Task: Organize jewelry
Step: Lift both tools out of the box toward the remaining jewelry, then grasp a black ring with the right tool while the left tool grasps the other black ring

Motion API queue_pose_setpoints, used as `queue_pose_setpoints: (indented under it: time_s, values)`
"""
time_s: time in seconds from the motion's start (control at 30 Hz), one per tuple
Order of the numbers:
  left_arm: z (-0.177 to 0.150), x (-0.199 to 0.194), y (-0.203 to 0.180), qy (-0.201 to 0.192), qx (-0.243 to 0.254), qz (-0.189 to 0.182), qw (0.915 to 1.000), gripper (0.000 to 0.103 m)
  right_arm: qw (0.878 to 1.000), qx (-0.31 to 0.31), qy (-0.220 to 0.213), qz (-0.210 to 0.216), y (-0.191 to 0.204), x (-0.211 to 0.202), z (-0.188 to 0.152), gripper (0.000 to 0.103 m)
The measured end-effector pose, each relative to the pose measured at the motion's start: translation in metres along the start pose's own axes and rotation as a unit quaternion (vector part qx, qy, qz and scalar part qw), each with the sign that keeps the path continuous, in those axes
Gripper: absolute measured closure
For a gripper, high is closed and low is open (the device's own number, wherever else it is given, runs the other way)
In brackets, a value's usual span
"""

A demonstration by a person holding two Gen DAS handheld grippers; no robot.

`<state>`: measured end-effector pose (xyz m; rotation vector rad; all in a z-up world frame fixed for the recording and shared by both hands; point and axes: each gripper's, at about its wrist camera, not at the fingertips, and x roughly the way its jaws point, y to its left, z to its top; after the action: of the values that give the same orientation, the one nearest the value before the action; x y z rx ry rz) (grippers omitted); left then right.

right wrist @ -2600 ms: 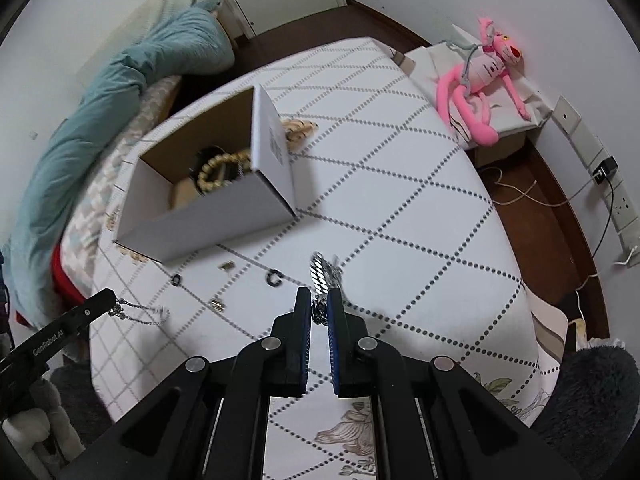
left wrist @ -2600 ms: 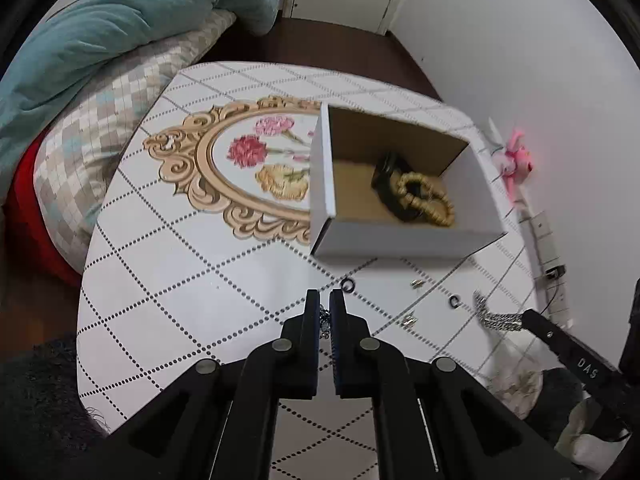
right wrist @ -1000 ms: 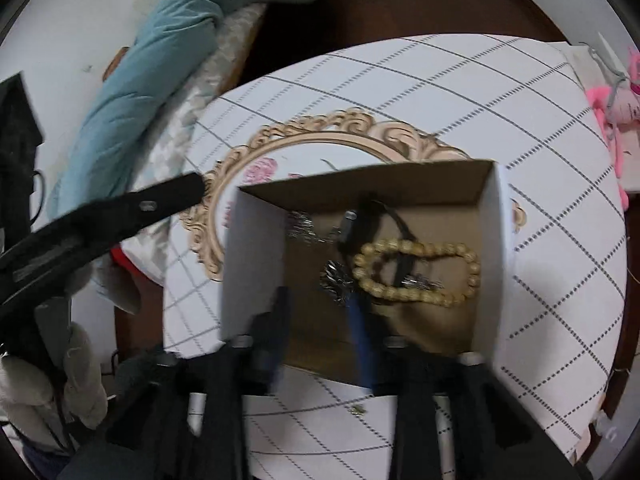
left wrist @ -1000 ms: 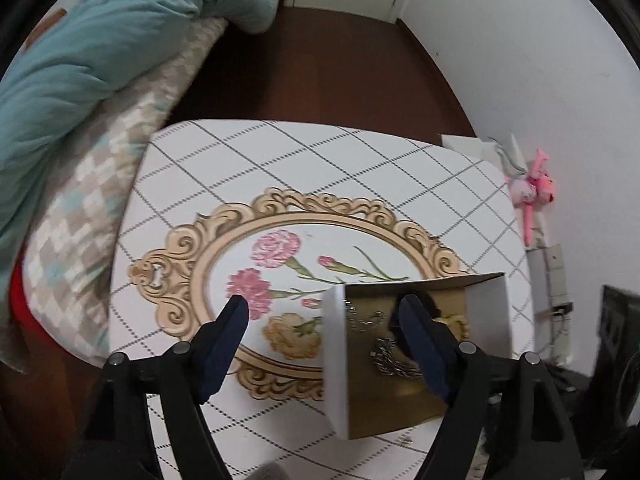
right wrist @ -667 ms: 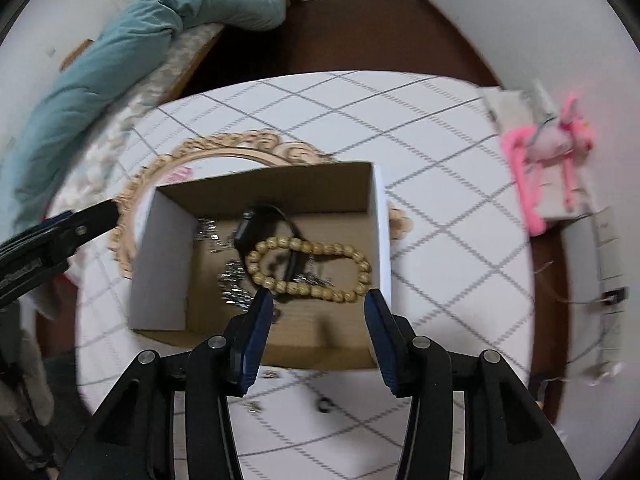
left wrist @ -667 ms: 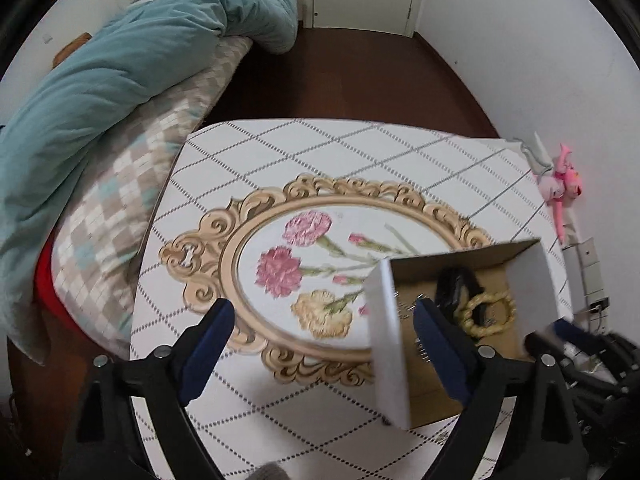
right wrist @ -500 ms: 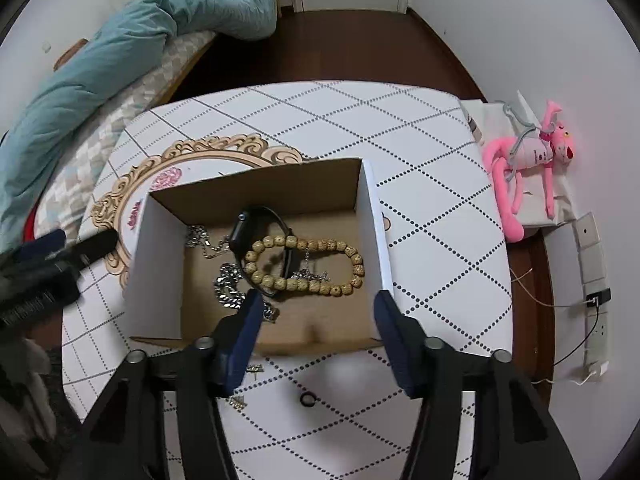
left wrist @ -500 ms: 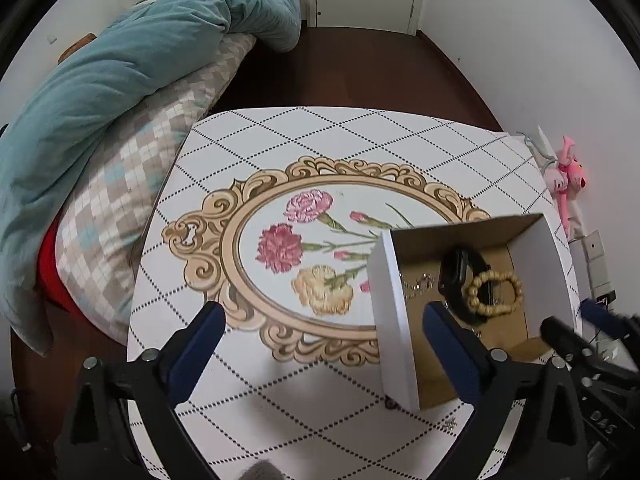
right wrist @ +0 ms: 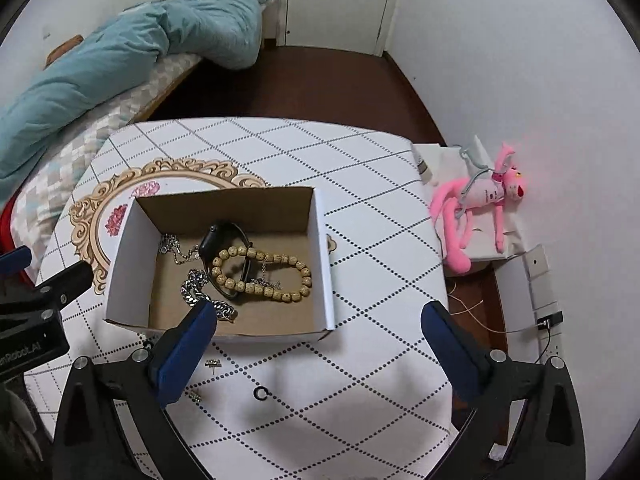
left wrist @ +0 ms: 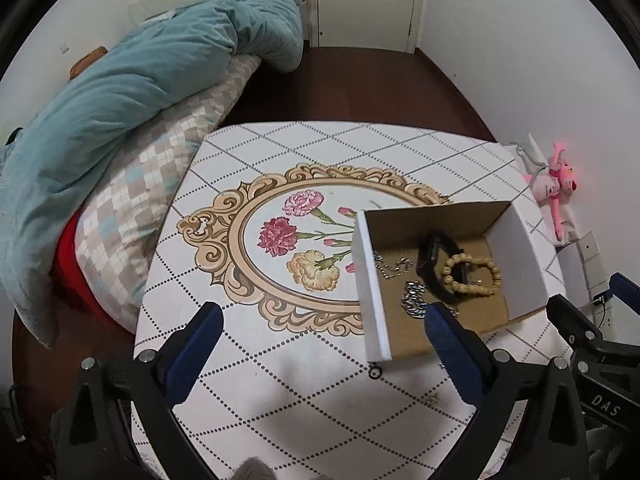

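Left wrist view: the left gripper [left wrist: 320,336], a moment ago pinching a chain, gapes wide and empty; that chain [left wrist: 390,266] now lies in the box [left wrist: 370,280] ahead-right

Right wrist view: the right gripper [right wrist: 318,330], jaws opening, is empty too; its chain [right wrist: 204,294] lies boxed, while a ring [right wrist: 260,393] below awaits pickup

The silver chain bracelet [right wrist: 208,294] in the open white cardboard box [right wrist: 322,248] is partly hidden behind one blue-padded finger [right wrist: 182,350] in the right wrist view, and in the left wrist view behind a blue-padded finger [left wrist: 456,344] too. A black watch band [right wrist: 224,240] lies partly under the tan wooden bead bracelet [right wrist: 264,274]. Small metal pieces [right wrist: 213,363] on the white dotted tablecloth [right wrist: 360,360] are too small to identify. The box's near wall hides its front floor.
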<state>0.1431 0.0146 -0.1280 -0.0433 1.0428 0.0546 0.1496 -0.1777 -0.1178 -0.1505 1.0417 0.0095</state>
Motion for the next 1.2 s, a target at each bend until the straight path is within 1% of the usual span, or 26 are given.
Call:
queue_pose_setpoints:
  time_s: [0.3,0.43,0.5,0.6,0.63,0.7,0.83,0.87,0.9,0.93,0.97,1.0,1.03,1.1,1.13,1.2]
  values:
    - [-0.001,-0.059,-0.008,-0.052,0.003,-0.009,0.9986,0.000,0.998,0.030,-0.054,-0.004,-0.015,-0.056,-0.004,0.000]
    - [0.000,-0.076,-0.011,-0.066,0.002,-0.018,0.9976,0.000,0.996,0.043,-0.073,0.004,-0.020,-0.080,-0.007,0.000]
    - [-0.001,-0.078,-0.012,-0.066,0.001,-0.021,0.9976,0.000,0.996,0.050,-0.074,0.012,-0.024,-0.085,-0.009,0.000]
    - [-0.004,-0.071,-0.013,-0.054,0.004,-0.005,0.9985,0.000,0.996,0.057,-0.063,0.023,-0.025,-0.081,-0.016,0.000]
    - [-0.007,-0.063,-0.014,-0.048,0.009,0.006,0.9988,0.000,0.996,0.059,-0.055,0.025,-0.025,-0.076,-0.020,0.000]
    - [-0.015,-0.049,-0.014,-0.036,0.015,0.023,0.9990,0.000,0.997,0.058,-0.031,0.028,-0.023,-0.059,-0.030,0.000]
    - [-0.036,-0.015,-0.008,-0.008,0.018,0.043,0.9989,0.000,0.997,0.061,0.011,0.045,-0.018,-0.017,-0.054,0.000]
    - [-0.043,-0.003,-0.006,0.007,0.018,0.048,0.9987,0.000,0.997,0.060,0.020,0.047,-0.016,-0.008,-0.059,0.000]
    - [-0.050,0.009,-0.003,0.023,0.017,0.052,0.9983,0.000,0.997,0.059,0.027,0.053,-0.013,0.002,-0.066,0.004]
    - [-0.056,0.019,-0.001,0.036,0.016,0.055,0.9977,0.000,0.996,0.057,0.033,0.057,-0.010,0.011,-0.072,0.013]
    - [-0.062,0.028,0.001,0.048,0.014,0.057,0.9971,0.000,0.996,0.055,0.042,0.059,-0.006,0.020,-0.077,0.019]
    - [-0.067,0.035,0.004,0.057,0.012,0.058,0.9966,0.000,0.995,0.053,0.049,0.062,-0.003,0.027,-0.081,0.030]
    - [-0.071,0.040,0.005,0.064,0.009,0.058,0.9962,0.000,0.995,0.053,0.055,0.070,0.001,0.037,-0.086,0.035]
    - [-0.077,0.049,0.009,0.072,0.005,0.058,0.9957,0.000,0.994,0.047,0.058,0.078,0.009,0.049,-0.093,0.037]
    - [-0.079,0.052,0.009,0.074,0.004,0.058,0.9956,0.000,0.994,0.044,0.059,0.079,0.013,0.054,-0.095,0.042]
    - [-0.083,0.057,0.011,0.079,0.002,0.059,0.9951,0.000,0.994,0.040,0.063,0.080,0.019,0.062,-0.100,0.048]
